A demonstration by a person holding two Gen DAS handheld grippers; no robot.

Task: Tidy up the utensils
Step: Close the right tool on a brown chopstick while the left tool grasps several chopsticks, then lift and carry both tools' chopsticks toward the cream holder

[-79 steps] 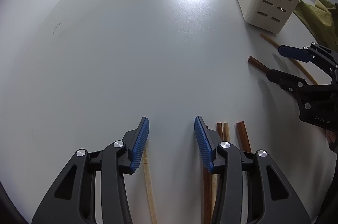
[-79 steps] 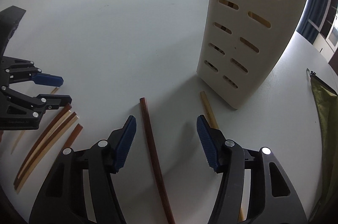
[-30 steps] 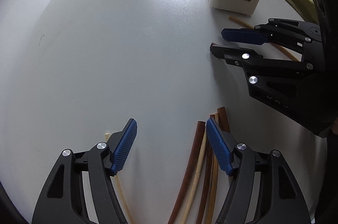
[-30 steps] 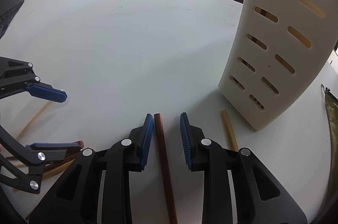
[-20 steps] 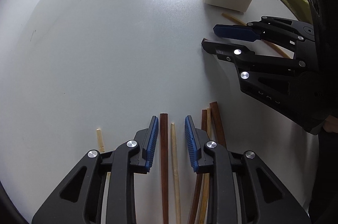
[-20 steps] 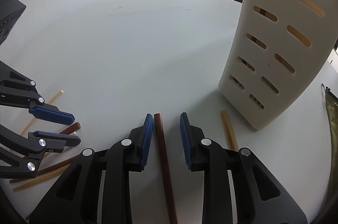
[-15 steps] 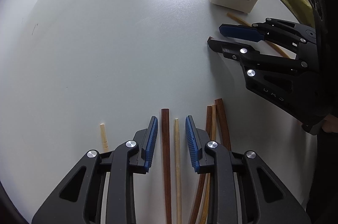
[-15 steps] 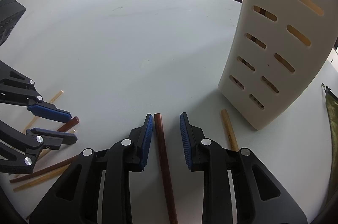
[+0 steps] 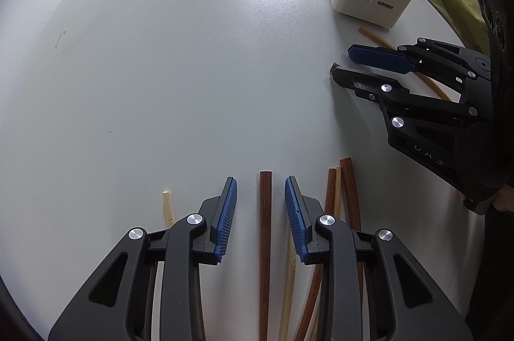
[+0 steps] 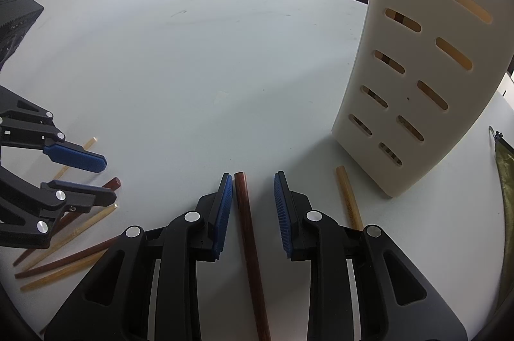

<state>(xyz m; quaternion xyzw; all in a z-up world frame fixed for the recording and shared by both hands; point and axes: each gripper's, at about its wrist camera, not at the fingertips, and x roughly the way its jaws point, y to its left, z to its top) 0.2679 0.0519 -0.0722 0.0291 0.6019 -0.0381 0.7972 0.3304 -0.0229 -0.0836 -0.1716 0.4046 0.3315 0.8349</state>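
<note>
1. The left hand-held gripper (image 9: 261, 214) hovers low over the white table (image 9: 160, 67) with its blue pads parted; a dark brown chopstick (image 9: 265, 244) lies on the table in the gap, touching neither pad.
2. Just to the right of that gripper lies a loose bundle of chopsticks (image 9: 340, 196), brown and pale ones mixed, partly hidden under its right finger. A single pale chopstick (image 9: 167, 207) lies to its left.
3. The right hand-held gripper (image 10: 252, 207) is also spread apart, straddling another dark brown chopstick (image 10: 249, 231) that lies close beside its left pad; whether they touch, I cannot tell.
4. A tan chopstick (image 10: 348, 199) lies to the right of this gripper, its far end near the base of the cream slotted utensil holder (image 10: 417, 67), which stands upright on the table.
5. Chopsticks already show through the holder's slots.
6. An olive-green cloth (image 9: 456, 6) lies beyond the holder at the table's right edge.
</note>
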